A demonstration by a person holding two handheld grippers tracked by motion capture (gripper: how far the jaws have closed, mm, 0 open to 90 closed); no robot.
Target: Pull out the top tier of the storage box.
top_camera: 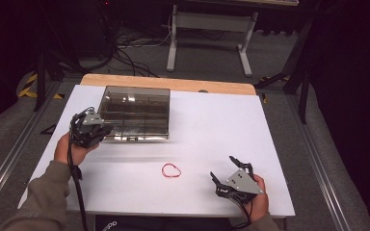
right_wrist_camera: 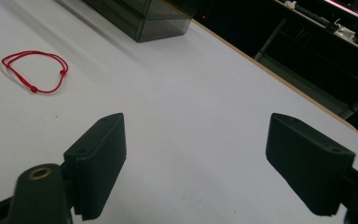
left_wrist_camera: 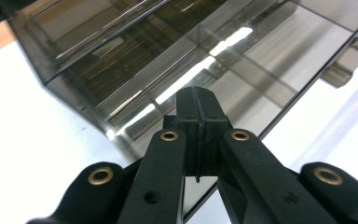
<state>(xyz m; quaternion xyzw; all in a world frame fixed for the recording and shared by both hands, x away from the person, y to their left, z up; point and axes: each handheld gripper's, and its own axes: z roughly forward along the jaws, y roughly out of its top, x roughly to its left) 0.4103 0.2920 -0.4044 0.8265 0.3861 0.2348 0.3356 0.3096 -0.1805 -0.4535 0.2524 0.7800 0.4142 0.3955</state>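
Your left gripper sits left of centre in the high view, right at the near left corner of the smoky transparent box, which stands closed in the upper left part of the white surface. In the left gripper view its jaws are pressed together with nothing between them, tips over the box's lid. From these pictures you cannot tell whether the tips touch the lid or hover just above it. The box's latch tab juts from its front edge at the upper right of that view.

Your right gripper rests low in the lower right of the high view, well apart from the box. Its jaws stand wide apart and hold nothing; in the right gripper view bare surface lies between them.

The red cord loop lies flat on the surface, lower centre in the high view, between your two hands and nearer the right one. In the right gripper view it shows at the upper left, with two small beads on it, apart from the jaws and the box.
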